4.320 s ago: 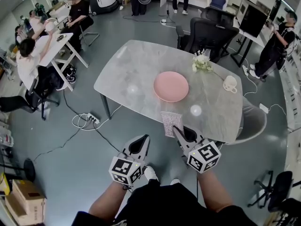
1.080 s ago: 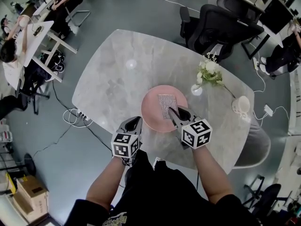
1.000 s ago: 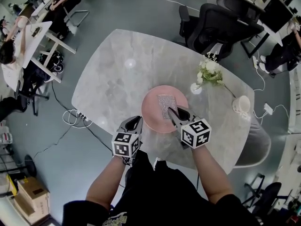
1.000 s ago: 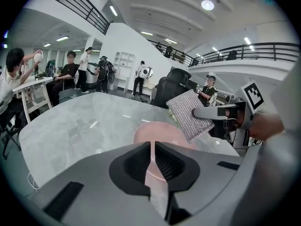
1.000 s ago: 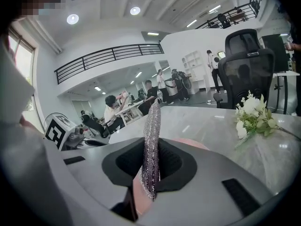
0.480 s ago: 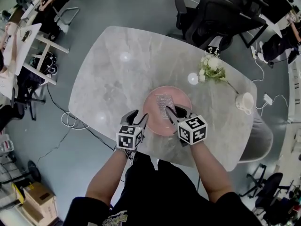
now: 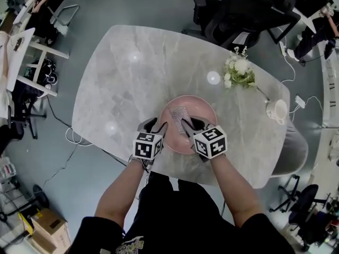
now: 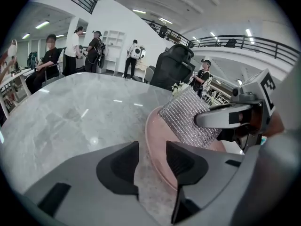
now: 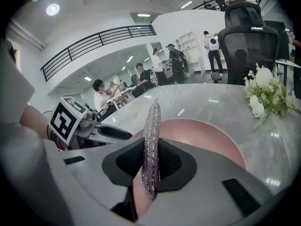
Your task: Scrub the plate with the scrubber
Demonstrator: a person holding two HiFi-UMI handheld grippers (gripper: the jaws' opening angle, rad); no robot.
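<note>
**Holding scrubber (image 7: 178, 115) over plate (image 7: 204, 111); left gripper (image 8: 151, 161) standing open at the rim**

The right gripper (image 9: 153, 160) is clamping the scrubber. Its two fingers (image 9: 175, 163) are pressing on either face of the silvery mesh pad, which is standing edge-on between them and rising above the fingertips. In the head view the pad is lying over the left-centre of the pink plate. Whether its lower edge is touching the plate cannot be confirmed from any view.

The left gripper is sitting low at the plate's near-left edge. Its fingers (image 8: 120, 166) are standing apart and gripping nothing. The gap between them is showing the grey marble surface (image 7: 122, 73), with the plate's rim running just beside the right-hand finger. No pad is pressing on the rim.

The plate is resting flat on the surface, toward the person's side, between the two grippers.

Markings: each gripper is carrying a cube with black-and-white square markers, the left cube (image 7: 147, 145) and the right cube (image 7: 210, 142). These are showing block patterns only, with no legible words.

A bunch of white flowers (image 7: 237, 70) is lying beyond the plate to the right, and a white cup (image 7: 277, 110) is sitting near the surface's right edge, both well apart from the plate. A black office chair (image 7: 243, 15) is standing at the far side.
</note>
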